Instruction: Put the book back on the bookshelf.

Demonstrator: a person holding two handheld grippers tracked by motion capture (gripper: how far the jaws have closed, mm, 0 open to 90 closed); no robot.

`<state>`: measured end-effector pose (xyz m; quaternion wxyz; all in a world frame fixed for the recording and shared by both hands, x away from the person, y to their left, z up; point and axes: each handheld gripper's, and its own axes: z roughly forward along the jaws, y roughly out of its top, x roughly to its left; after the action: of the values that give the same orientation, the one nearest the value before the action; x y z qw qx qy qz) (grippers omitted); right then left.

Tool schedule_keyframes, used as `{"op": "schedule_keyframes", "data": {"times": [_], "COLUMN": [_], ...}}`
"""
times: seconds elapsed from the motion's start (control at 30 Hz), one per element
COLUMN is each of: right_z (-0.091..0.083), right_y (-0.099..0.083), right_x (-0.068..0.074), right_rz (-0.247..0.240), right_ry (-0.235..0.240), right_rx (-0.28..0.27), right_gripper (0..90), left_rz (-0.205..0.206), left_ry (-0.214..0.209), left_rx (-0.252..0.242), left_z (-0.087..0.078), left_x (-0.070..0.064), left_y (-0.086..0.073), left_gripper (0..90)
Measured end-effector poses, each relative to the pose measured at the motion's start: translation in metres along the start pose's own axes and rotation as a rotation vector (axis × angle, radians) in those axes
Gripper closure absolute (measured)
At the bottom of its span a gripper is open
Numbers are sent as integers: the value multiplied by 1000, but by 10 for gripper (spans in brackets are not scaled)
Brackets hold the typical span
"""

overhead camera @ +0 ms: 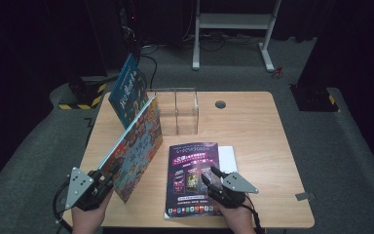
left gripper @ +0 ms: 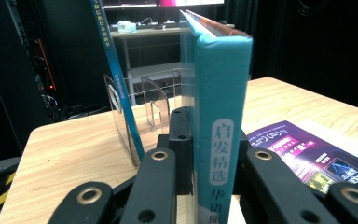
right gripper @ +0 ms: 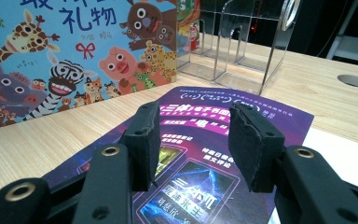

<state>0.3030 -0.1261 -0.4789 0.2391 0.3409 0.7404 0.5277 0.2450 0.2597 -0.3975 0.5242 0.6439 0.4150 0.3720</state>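
Tabletop evenly lit from above against dark surroundings; shadows soft; near jaws slightly blurred in both gripper views.

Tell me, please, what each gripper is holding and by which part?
The left gripper clamps the upright teal-spined animal picture book at its spine's lower end. The right gripper, jaws open, holds nothing.
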Motion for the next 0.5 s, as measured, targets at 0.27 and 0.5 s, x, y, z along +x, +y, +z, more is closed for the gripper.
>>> {"op": "schedule_keyframes", "data": {"times": [0.27,0.5], "right_z": [1,2], "right_y": [0,-1], "right_x": [0,0], "right_rz": [1,4], "right_ry": [4,7], "right_rx": [3,6], "right_gripper": [534,532], "left_rz": [5,-5], "left_ry": [-12,-15], "left_rx": [7,6], "left_z": [2,5], "left_x": [1,3], "left_y": [3,4], "left_gripper": [793,787]}}
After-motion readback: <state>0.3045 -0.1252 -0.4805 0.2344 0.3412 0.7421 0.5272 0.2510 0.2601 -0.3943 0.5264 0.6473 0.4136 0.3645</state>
